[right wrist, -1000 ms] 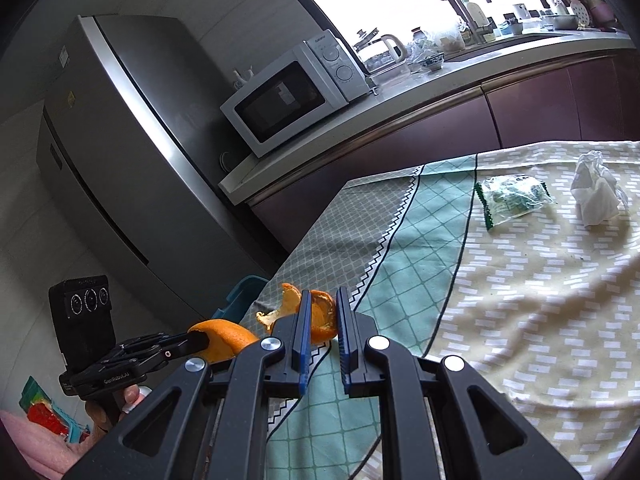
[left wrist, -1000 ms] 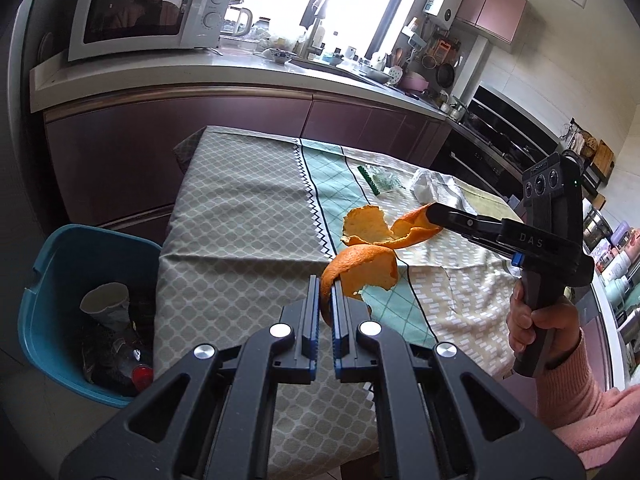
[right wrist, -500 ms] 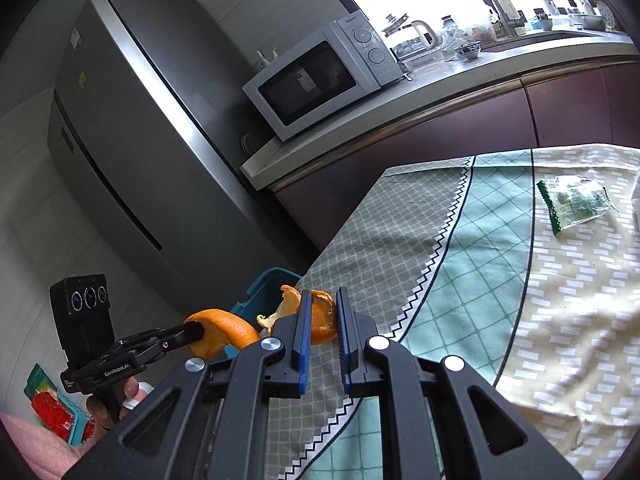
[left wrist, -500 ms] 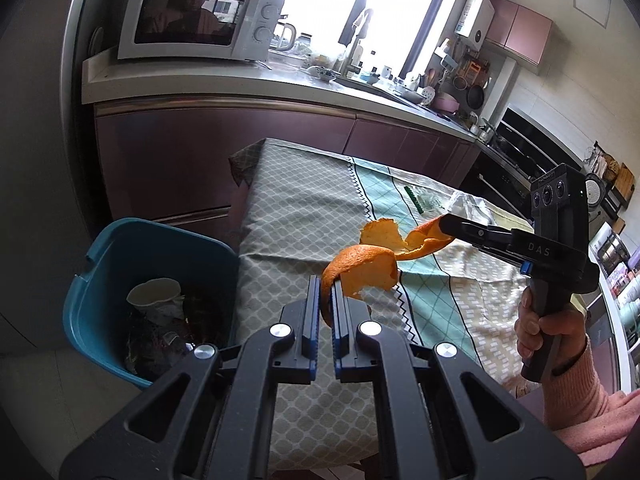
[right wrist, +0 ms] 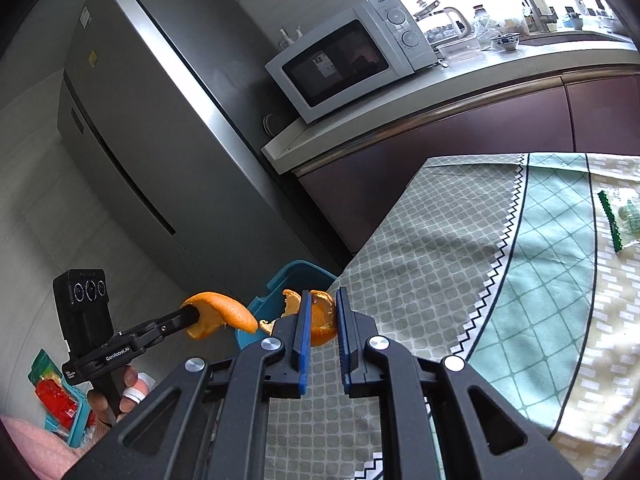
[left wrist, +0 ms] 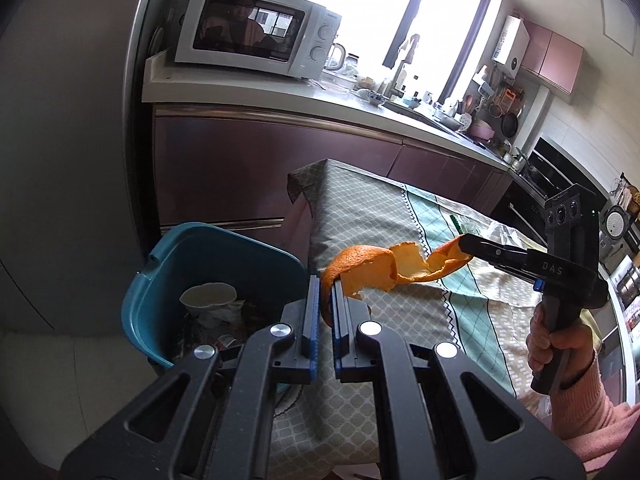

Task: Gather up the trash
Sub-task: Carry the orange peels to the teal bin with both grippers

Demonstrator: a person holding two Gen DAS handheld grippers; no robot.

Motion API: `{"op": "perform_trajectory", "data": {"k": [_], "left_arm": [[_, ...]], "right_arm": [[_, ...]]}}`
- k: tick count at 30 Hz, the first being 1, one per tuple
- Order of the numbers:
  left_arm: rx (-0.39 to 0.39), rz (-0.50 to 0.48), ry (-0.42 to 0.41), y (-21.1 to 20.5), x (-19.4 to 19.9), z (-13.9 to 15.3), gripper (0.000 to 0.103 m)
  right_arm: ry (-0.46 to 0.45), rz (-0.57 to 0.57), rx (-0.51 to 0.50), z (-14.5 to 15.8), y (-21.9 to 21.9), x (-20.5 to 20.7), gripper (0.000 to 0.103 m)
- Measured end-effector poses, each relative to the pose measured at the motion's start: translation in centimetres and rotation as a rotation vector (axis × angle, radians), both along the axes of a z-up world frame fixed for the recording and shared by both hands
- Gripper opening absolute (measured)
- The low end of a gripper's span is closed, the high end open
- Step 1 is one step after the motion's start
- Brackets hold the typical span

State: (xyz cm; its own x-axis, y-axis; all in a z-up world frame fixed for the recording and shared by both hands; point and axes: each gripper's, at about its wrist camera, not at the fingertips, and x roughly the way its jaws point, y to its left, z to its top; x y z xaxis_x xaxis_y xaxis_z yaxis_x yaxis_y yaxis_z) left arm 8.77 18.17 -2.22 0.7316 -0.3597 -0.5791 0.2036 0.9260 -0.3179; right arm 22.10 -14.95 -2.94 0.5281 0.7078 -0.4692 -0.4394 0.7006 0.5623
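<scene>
My left gripper [left wrist: 326, 300] and right gripper [left wrist: 464, 245], each clenched on orange peel [left wrist: 360, 266], hang beside the blue bin [left wrist: 192, 248], the left seemingly nearer

Close wrist views, perhaps sharing bin [left wrist: 208, 264].

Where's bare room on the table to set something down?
Free: the grey checked end of the tablecloth nearest the blue bin, and the teal band beside it. Taken: the far cream part, with a clear green-edged wrapper. Both grippers' orange peels hang over the bin-side edge.
</scene>
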Motion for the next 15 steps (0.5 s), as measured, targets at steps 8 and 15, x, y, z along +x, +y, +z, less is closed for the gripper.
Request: {"op": "perform_trajectory", "data": {"k": [8, 15], "left_arm": [[0.002, 0.048, 0.008, 2.0, 0.2, -0.4, 0.006], [-0.007, 0.088, 0.042, 3.8, 0.9, -1.7, 0.006]], "right_arm": [[0.004, 0.045, -0.015, 0.0, 2.4, 1.0, 0.011], [0.012, 0.078, -0.039, -0.2, 4.6, 2.0, 0.011]]}}
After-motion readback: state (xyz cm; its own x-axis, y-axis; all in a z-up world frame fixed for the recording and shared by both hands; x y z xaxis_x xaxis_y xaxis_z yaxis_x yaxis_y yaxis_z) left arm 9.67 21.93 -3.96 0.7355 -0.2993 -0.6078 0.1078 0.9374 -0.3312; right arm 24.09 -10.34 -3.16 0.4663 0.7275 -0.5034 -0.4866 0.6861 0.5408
